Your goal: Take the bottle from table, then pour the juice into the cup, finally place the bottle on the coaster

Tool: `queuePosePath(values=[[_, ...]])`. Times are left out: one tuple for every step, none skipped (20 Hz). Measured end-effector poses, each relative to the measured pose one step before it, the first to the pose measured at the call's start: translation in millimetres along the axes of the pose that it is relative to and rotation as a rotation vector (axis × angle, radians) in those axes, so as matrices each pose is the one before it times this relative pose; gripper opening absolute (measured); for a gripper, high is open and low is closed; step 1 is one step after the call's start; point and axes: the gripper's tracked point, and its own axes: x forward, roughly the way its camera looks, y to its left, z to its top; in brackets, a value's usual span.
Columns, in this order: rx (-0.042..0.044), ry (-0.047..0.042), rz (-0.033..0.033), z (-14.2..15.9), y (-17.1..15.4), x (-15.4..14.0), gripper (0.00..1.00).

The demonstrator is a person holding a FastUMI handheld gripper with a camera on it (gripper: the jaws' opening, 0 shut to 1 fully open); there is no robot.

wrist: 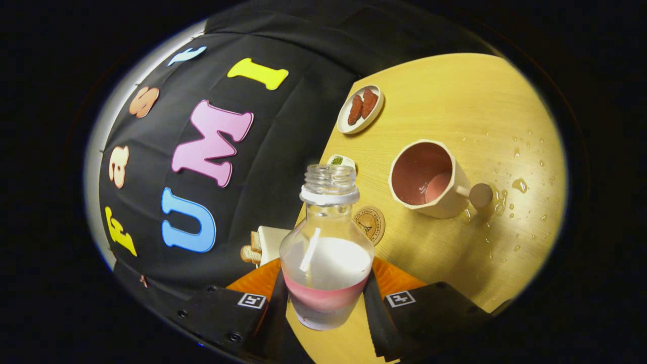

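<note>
A clear uncapped bottle with a little pink juice in its base sits between my fingers, and the gripper is shut on it. The whole view is rolled, so the wooden table appears tipped and the bottle is held above it. Beyond the bottle's mouth stands a cream cup with a pink inside, a knob handle and some pink juice pooled at its bottom. A round brown coaster lies on the table just behind the bottle's shoulder, between bottle and cup.
Water drops are scattered on the table past the cup. A small white dish with two brown snacks sits near the table's far edge. A small dish with something green peeks over the bottle's mouth. Bread slices on a white plate lie beside the bottle.
</note>
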Motion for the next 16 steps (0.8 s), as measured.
queuePosePath(values=[[0.03257,0.01052,-0.00172,1.26,-1.29,3.03,0.70],[0.02909,0.01382,-0.00487,0.78,-1.55,3.50,0.70],[0.02462,0.00809,-0.00890,-1.03,-2.81,3.98,0.70],[0.02570,0.00386,-0.01030,2.14,-1.85,2.96,0.71],[0.03209,0.00261,-0.00978,0.76,-1.06,2.85,0.71],[0.04118,0.00270,-0.00660,1.18,-0.76,2.66,0.71],[0.04534,0.00034,-0.00245,0.90,0.09,0.83,0.71],[0.04242,-0.00588,-0.00145,2.15,1.19,2.84,0.71],[0.03552,-0.00931,-0.00737,3.76,-0.98,2.12,0.71],[0.03260,0.00300,-0.00845,1.04,-0.62,3.99,0.71],[0.02966,0.00781,-0.00437,-1.46,-0.06,-0.04,0.71],[0.02519,0.00502,-0.00397,0.64,1.00,3.17,0.71],[0.02152,0.00172,-0.00288,1.07,-0.38,0.32,0.71],[0.02091,0.00424,-0.00701,-0.64,-1.28,1.10,0.71],[0.02324,0.00146,-0.00275,0.22,-0.14,-1.11,0.71],[0.02919,-0.00028,0.00110,2.60,1.94,0.46,0.71]])
